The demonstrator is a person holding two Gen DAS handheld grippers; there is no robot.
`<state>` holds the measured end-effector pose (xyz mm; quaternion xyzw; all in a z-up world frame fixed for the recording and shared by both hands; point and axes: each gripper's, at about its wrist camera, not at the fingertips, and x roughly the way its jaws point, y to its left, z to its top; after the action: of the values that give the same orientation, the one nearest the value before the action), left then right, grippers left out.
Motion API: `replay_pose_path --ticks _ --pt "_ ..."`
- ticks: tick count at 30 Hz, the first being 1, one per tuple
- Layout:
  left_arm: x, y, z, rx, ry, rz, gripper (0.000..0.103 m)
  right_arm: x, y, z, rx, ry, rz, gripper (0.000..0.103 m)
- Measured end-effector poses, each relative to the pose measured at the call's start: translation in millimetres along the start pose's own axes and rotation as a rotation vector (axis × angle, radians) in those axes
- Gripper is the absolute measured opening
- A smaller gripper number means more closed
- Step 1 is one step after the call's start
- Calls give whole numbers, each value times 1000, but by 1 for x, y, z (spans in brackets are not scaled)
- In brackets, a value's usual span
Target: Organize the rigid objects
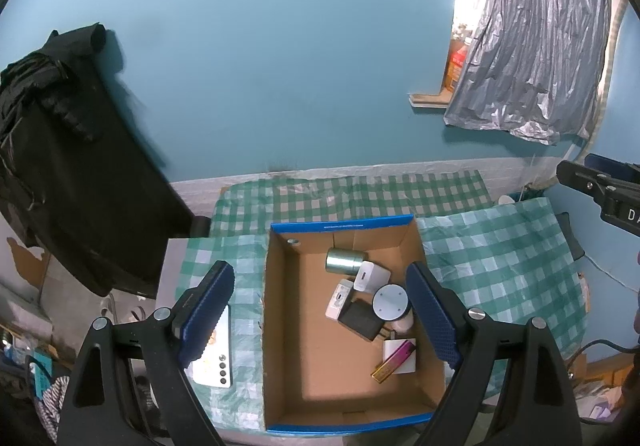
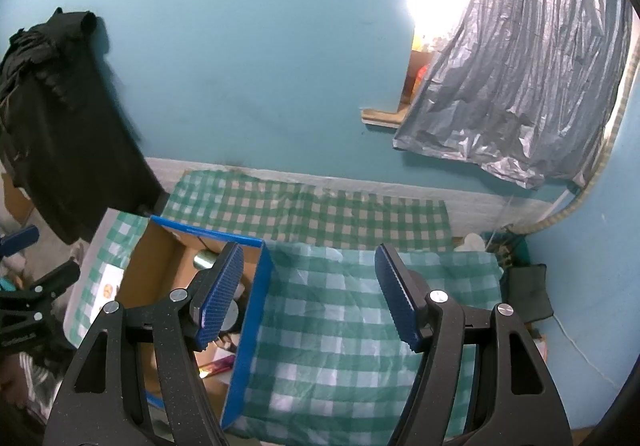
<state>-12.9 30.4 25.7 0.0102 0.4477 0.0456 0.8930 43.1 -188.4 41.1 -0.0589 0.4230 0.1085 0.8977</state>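
Left gripper (image 1: 320, 322) wide and empty above the cardboard box (image 1: 280, 326), where small items collect; right gripper (image 2: 310, 294) half-open, empty, over the checked cloth (image 2: 340, 326).

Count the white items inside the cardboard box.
3 plainly: a white charger block beside the metal cylinder, a white adapter just nearer, and a white square card under the gold-pink bar. More may hide beneath the round grey lid.
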Motion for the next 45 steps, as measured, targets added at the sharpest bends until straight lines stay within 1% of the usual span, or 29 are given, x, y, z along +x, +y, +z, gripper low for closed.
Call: replay_pose_path --ticks 13,28,34,38,40,45 --pt "-3 -6 1 11 6 3 89 0 -6 -7 18 16 -4 68" --pt "-4 -4 3 13 5 -5 89 -1 -8 -11 33 26 -10 68" --pt "-8 -3 3 0 4 -16 89 -1 -8 -11 32 28 -11 68" --pt "-6 0 3 -18 18 -18 89 -1 -8 -11 32 28 -10 68" --pt "-4 1 3 -27 31 -15 89 -1 -8 -11 31 27 -12 68" --pt "-3 3 3 -32 30 7 89 -1 -11 -10 37 24 -16 68"
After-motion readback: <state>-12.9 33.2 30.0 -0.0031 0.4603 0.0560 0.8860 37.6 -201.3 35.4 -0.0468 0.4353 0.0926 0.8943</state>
